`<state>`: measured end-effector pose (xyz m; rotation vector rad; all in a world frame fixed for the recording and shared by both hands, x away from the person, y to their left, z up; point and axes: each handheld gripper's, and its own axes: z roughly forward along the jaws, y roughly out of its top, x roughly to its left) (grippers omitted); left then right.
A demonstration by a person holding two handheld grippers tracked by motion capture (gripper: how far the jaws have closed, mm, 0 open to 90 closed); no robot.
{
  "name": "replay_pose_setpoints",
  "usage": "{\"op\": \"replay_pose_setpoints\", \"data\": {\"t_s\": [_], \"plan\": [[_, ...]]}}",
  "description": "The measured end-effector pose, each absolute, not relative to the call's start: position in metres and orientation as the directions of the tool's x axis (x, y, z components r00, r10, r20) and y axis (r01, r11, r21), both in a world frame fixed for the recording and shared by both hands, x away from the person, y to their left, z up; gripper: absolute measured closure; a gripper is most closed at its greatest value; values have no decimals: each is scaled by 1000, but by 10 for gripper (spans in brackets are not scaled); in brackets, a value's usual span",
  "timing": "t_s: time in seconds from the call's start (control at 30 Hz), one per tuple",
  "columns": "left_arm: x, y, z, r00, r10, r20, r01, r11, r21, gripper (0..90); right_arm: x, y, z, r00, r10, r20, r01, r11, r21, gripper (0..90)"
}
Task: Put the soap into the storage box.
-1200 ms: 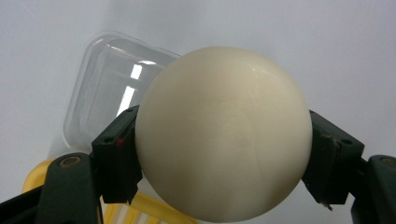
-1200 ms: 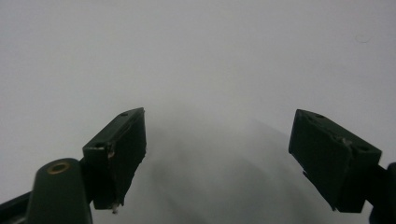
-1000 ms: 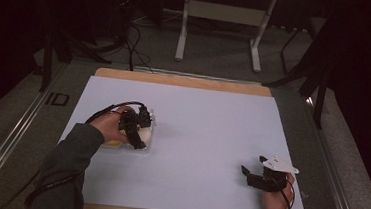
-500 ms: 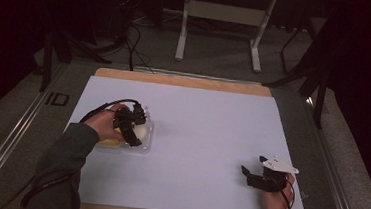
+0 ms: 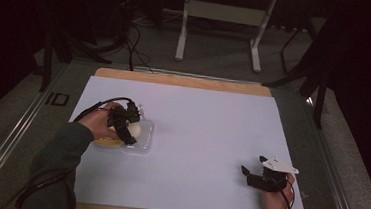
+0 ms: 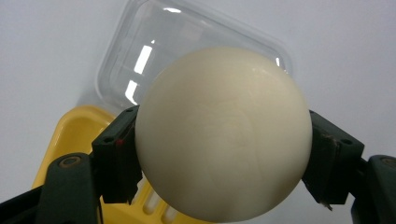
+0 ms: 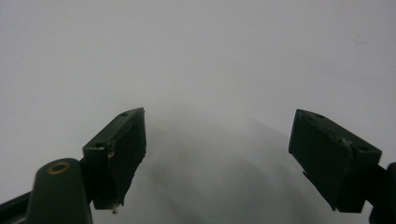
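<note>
- We have the cream ball [image 6: 223,133] clamped between the two black jaws of our left gripper [image 6: 224,154], one pad pressed on each flank of it, as the left gripper view shows.
- In the high view that gripper [image 5: 124,122] sits at the left of the white sheet [image 5: 206,136], with the ball [image 5: 135,129] above a clear plastic tray [image 5: 143,141].
- Beneath the ball we see the clear tray [image 6: 135,51] lying empty and, just beside it on the near-left, a yellow tray [image 6: 79,128]; the two seem to touch or overlap, though we cannot tell which.
- Our right gripper [image 5: 260,178] rests at the near right of the sheet, well apart from the trays; its jaws stand wide with nothing between them [image 7: 233,154].
- We judge the pick-up done: the ball is gripped and held clear of both trays.
- Still left, in our reading, is setting it down in a tray and letting go; which tray we cannot say.
</note>
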<state>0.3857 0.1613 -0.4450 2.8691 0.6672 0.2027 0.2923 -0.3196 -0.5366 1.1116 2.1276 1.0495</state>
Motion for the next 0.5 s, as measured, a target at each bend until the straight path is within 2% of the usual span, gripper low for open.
{"op": "replay_pose_setpoints", "data": {"t_s": [0.5], "plan": [[390, 177, -450, 868, 490, 76, 468, -861, 200, 255, 292, -319, -537, -531, 843, -90, 442, 366, 819, 189]]}}
